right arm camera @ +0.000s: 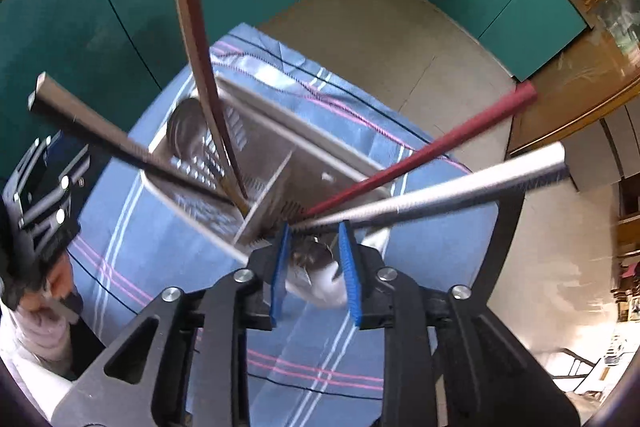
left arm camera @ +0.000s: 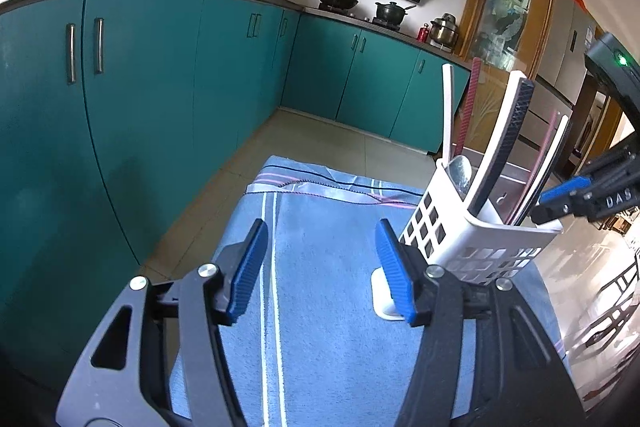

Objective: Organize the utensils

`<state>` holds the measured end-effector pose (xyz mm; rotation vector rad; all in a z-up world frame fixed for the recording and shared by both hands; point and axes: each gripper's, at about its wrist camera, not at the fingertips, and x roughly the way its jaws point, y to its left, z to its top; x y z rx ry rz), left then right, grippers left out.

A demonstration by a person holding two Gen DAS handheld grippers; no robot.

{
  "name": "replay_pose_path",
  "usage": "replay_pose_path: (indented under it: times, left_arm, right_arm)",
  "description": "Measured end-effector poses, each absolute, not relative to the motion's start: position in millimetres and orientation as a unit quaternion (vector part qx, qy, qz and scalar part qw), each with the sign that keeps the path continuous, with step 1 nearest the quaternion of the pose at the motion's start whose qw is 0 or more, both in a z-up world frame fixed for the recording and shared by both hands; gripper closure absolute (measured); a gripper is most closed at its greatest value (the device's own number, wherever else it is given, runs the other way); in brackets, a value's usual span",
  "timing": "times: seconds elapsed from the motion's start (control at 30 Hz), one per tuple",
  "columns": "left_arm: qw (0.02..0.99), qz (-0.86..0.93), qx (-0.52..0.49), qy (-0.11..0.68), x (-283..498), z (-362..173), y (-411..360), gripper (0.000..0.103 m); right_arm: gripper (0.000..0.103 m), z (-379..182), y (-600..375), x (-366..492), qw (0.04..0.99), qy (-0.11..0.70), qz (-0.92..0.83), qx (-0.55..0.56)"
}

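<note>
- Left gripper (left arm camera: 322,269): low over the blue striped cloth (left arm camera: 320,327), jaws parted, nothing between the pads; right finger just beside the foot of the caddy, contact not clear
- White perforated utensil caddy (left arm camera: 476,239): upright on the cloth, divided into compartments; a spoon bowl (left arm camera: 460,175) and several handles standing in it
- Handles in the caddy, from above: dark one (right arm camera: 120,143) leaning left, brown one (right arm camera: 200,67) near upright, red one (right arm camera: 420,155) and silver one (right arm camera: 440,195) fanning right
- Right gripper (right arm camera: 314,261): pointing steeply down at the near edge of the caddy, fingers parted; blurred spoon-like metal piece (right arm camera: 312,259) showing in the gap, pads apparently clear of it; whether inside or behind the caddy not clear
- Step in hand, as judged: release of an utensil into the right compartment, most pieces already stowed
- Next move, as judged: straight lift of the right gripper clear of the slanting handles, avoiding a snag on the silver one; left gripper placed to steady the caddy against tipping
</note>
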<state>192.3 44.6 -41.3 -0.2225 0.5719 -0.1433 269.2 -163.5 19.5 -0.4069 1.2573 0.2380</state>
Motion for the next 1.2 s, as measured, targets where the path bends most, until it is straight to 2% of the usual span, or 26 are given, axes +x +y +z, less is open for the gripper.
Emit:
replay_pose_path:
  times: [0.27, 0.67, 0.73, 0.8, 0.87, 0.93, 1.2]
  left_arm:
    - [0.950, -0.076, -0.100, 0.287, 193.9, -45.5, 37.0, 0.047]
    - [0.948, -0.078, -0.101, 0.293, 198.6, -48.0, 37.7, 0.045]
    - [0.947, -0.079, -0.100, 0.293, 199.4, -49.0, 37.9, 0.045]
    - [0.947, -0.079, -0.102, 0.295, 200.2, -50.1, 37.3, 0.045]
    - [0.946, -0.081, -0.104, 0.297, 200.3, -51.3, 37.6, 0.045]
    - [0.945, -0.083, -0.104, 0.298, 200.2, -52.4, 36.4, 0.045]
    - [0.945, -0.085, -0.093, 0.301, 197.1, -56.6, 30.8, 0.044]
  right_arm:
    - [0.072, -0.7, -153.1, 281.3, 0.743, 0.615, 0.102, -0.244]
    - [0.070, -25.5, -158.4, 305.7, 0.692, 0.679, 0.135, -0.205]
    - [0.072, -25.5, -160.2, 305.5, 0.689, 0.686, 0.134, -0.192]
    - [0.079, -24.0, -164.5, 305.0, 0.688, 0.690, 0.132, -0.182]
    - [0.099, -25.1, -170.7, 306.8, 0.692, 0.693, 0.121, -0.162]
    - [0.103, -24.3, -175.3, 307.7, 0.699, 0.689, 0.113, -0.155]
    - [0.103, -2.2, -180.4, 304.3, 0.731, 0.652, 0.110, -0.169]
